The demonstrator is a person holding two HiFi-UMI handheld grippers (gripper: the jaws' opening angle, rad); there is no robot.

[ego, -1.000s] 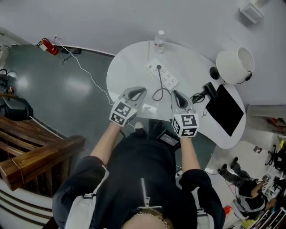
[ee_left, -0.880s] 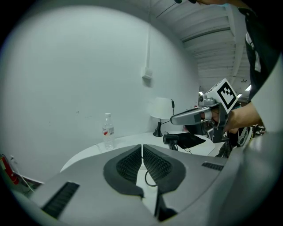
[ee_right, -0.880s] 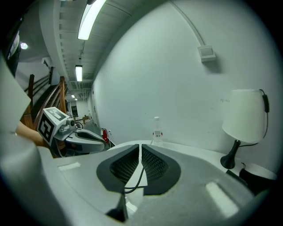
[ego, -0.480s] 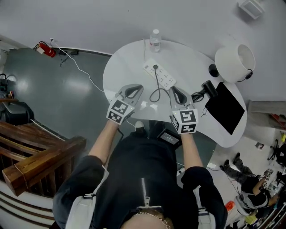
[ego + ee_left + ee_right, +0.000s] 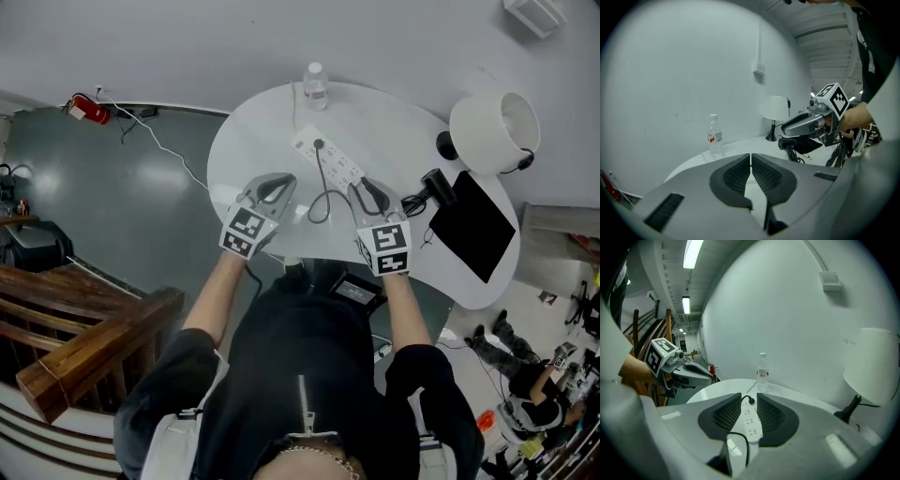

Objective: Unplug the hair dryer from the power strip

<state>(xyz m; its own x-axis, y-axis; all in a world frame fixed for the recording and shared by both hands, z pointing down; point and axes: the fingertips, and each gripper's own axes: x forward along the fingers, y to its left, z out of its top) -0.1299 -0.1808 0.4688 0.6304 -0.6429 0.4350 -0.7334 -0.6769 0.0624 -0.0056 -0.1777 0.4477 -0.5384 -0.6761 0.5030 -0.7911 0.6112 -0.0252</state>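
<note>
Carefully set just-opening, empty jaws of right gripper [image 5: 367,192] around plug [image 5: 319,145]; pin power strip [image 5: 336,164] with clenched left gripper [image 5: 267,187]; pull straight.

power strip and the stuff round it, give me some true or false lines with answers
1. A black plug sits in the power strip. True.
2. The water bottle lies on its side. False: it stands upright near the far edge of the table.
3. The left gripper is shut with nothing between its jaws. True.
4. The right gripper is clamped on the plug. False: its jaws stand apart, having just been opening, and grip nothing; the power strip lies ahead of them.
5. The hair dryer sits on the table near the lamp. True.
</note>
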